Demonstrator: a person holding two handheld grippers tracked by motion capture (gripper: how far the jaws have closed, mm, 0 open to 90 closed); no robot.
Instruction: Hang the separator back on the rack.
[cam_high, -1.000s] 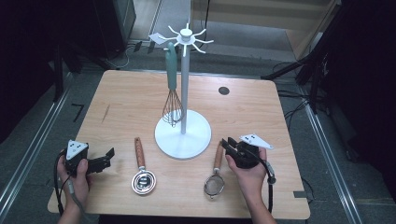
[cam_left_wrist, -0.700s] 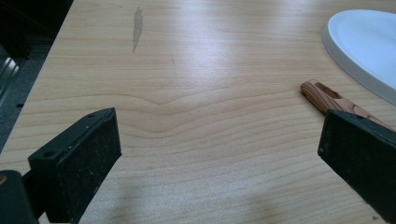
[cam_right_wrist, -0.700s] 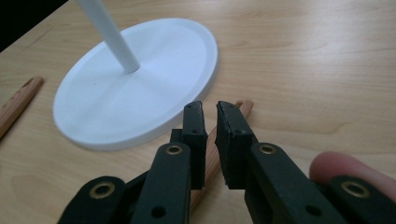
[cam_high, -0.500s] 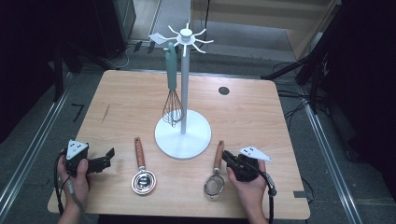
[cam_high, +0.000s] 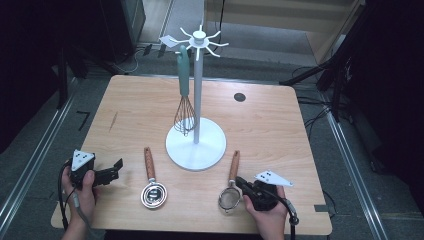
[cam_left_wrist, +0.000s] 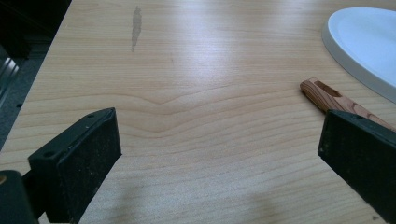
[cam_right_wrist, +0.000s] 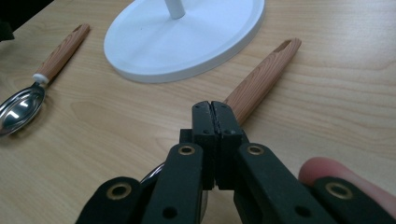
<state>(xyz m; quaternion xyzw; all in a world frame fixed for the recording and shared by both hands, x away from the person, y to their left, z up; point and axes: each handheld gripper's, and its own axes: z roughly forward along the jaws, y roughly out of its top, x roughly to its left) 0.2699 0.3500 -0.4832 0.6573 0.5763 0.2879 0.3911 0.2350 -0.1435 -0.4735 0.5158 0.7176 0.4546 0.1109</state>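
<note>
Wooden-handled strainer (cam_high: 231, 189) lies on the table (cam_high: 280, 130) directly ahead of the right gripper (cam_high: 248, 187), whose jaws are pressed flat together with nothing between them; in the right gripper view its handle (cam_right_wrist: 261, 77) runs away from the clenched tips toward the white stand base (cam_right_wrist: 187, 35). Since a second ago this gripper has drawn back toward the near table edge, from beside the handle to just behind the mesh bowl. The left gripper (cam_high: 111, 174) has stayed put, jaws spread wide over bare wood, and the spoon (cam_high: 151, 184) with its wooden handle (cam_left_wrist: 334, 98) lies just off its right jaw. Beyond both grippers, a whisk (cam_high: 184, 95) hangs from the stand's hooks.
</note>
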